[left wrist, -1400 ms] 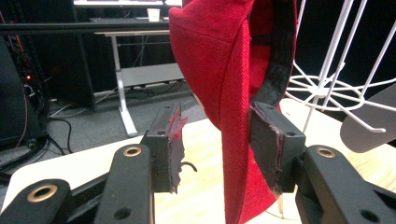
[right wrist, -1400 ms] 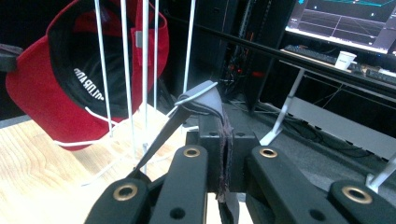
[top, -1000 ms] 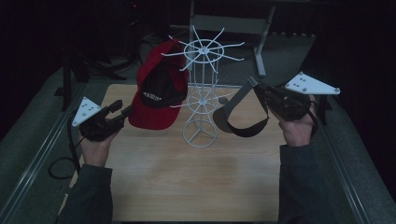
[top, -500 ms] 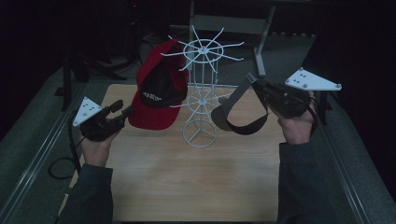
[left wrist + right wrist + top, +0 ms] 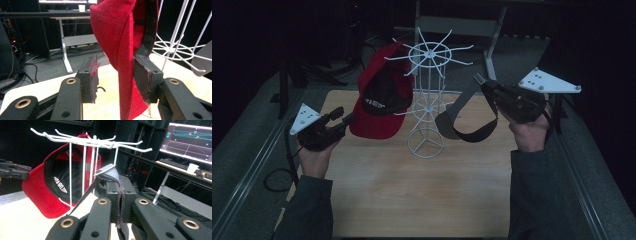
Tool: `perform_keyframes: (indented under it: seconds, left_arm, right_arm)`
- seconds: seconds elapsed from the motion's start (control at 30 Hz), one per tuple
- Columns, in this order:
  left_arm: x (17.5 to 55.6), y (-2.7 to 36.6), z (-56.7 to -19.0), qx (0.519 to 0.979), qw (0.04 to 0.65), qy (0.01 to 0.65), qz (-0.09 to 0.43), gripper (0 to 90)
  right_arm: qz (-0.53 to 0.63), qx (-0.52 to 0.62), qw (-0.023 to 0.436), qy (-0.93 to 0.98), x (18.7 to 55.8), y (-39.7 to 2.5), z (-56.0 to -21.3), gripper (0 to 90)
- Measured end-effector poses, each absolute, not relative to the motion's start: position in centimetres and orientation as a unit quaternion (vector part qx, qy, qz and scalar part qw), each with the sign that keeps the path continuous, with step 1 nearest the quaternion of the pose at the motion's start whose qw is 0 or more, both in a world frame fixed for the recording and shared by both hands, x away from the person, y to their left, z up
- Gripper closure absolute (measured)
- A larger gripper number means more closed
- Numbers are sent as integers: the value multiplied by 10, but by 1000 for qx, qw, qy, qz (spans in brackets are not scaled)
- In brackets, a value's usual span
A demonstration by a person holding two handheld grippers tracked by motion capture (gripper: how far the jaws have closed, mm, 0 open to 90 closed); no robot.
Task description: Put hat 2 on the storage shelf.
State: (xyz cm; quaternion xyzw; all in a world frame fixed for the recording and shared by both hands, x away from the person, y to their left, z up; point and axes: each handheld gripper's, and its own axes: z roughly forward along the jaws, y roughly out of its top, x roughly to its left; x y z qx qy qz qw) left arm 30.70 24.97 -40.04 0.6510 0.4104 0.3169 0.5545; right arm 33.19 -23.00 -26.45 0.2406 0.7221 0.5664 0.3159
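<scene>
Hanging on the white wire rack (image 5: 428, 100), the red cap (image 5: 379, 97) has its brim between the spread jaws of the left gripper (image 5: 343, 120), one pad touching it. The right gripper (image 5: 482, 85) is clamped on a grey cap (image 5: 462, 120), held beside the rack above the wooden table (image 5: 422, 195).

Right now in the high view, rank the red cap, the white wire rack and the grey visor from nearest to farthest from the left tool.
1. Red cap: hangs right beside the left tool.
2. White wire rack: table centre, past the cap.
3. Grey visor: far side of the rack, clamped in the right tool.
</scene>
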Motion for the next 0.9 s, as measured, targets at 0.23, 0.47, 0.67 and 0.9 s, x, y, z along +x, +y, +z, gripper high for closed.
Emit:
perform_keyframes:
  seconds: [0.23,0.47,0.67,0.9]
  left_arm:
    - [308,250,-400,651,555,411,316,555]
    - [308,250,-400,650,557,410,315,555]
    - [308,250,-400,650,557,411,314,556]
    - [308,249,-400,651,556,411,313,556]
  right_arm:
    - [570,235,317,721,330,-228,-261,881]
    - [575,233,321,715,329,-229,-256,881]
    - [579,232,321,713,328,-229,-254,881]
    - [580,230,323,711,327,-229,-252,881]
